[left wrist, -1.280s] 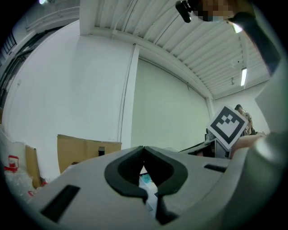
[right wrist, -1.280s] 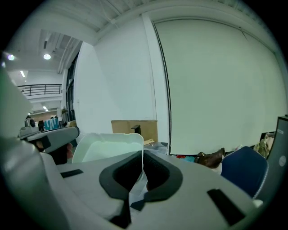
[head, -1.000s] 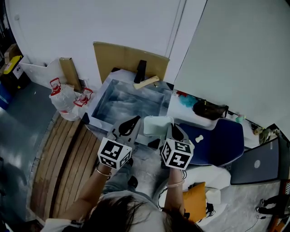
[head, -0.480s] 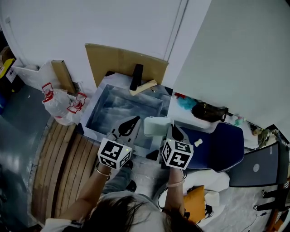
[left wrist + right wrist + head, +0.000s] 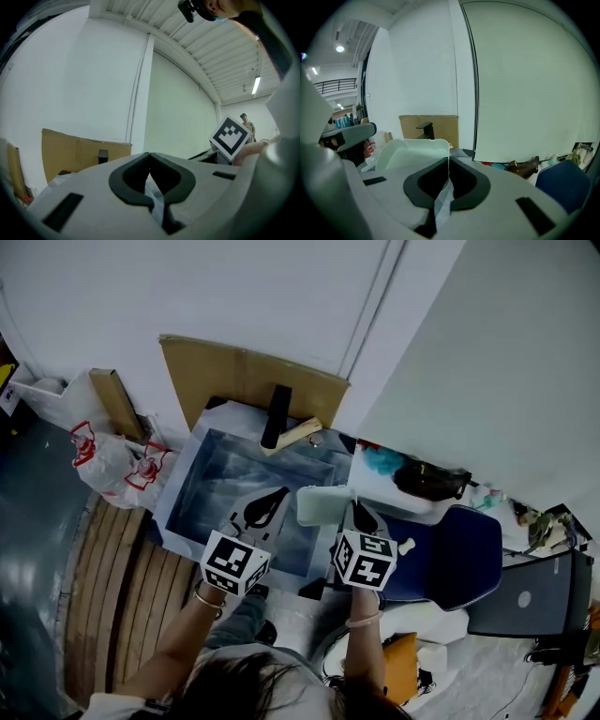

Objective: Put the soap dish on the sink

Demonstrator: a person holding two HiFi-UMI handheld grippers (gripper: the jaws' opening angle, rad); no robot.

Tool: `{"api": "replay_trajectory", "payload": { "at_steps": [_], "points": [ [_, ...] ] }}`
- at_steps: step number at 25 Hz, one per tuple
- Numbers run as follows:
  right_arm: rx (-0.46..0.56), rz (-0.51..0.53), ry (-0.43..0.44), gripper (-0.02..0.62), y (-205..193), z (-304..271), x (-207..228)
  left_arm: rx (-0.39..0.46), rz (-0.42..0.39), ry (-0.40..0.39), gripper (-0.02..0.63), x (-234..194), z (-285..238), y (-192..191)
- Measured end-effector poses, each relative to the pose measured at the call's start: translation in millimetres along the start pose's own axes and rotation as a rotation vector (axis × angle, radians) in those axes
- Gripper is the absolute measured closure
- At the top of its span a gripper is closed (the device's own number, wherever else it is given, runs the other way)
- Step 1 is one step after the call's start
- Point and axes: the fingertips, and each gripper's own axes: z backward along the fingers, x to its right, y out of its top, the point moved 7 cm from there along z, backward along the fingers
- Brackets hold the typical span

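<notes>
The soap dish is a pale green rounded tray. My right gripper is shut on its near edge and holds it level over the right rim of the steel sink. In the right gripper view the soap dish fills the space ahead of the closed jaws of the right gripper. A black faucet stands at the sink's back, with a pale wooden piece beside it. My left gripper hangs over the basin, shut and empty; the left gripper shows its jaws touching.
Brown cardboard leans on the wall behind the sink. A plastic bag lies to the left by wooden slats. Right of the sink are a white shelf with a dark bag, a blue chair and a laptop.
The person has come closer to the sink; both grippers now sit over it, the right one carrying the soap dish along. Neither gripper's jaws changed.
</notes>
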Motion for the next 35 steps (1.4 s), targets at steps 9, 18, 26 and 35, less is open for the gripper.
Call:
{"api": "replay_trajectory", "payload": {
  "at_steps": [9, 18, 26, 35],
  "points": [
    [-0.05, -0.029, -0.023, 0.569, 9, -57, 22, -0.023, 0.019, -0.038, 0.597, -30, -45, -14],
    [-0.117, -0.001, -0.044, 0.569, 8, -115, 41, -0.043, 0.037, -0.055, 0.597, -55, -84, -28],
    [-0.163, -0.005, -0.043, 0.569, 3, -163, 60, -0.057, 0.053, -0.065, 0.597, -68, -115, -43],
    [-0.21, -0.017, -0.038, 0.569, -5, -209, 81, -0.068, 0.078, -0.081, 0.597, -73, -140, -60]
  ]
}}
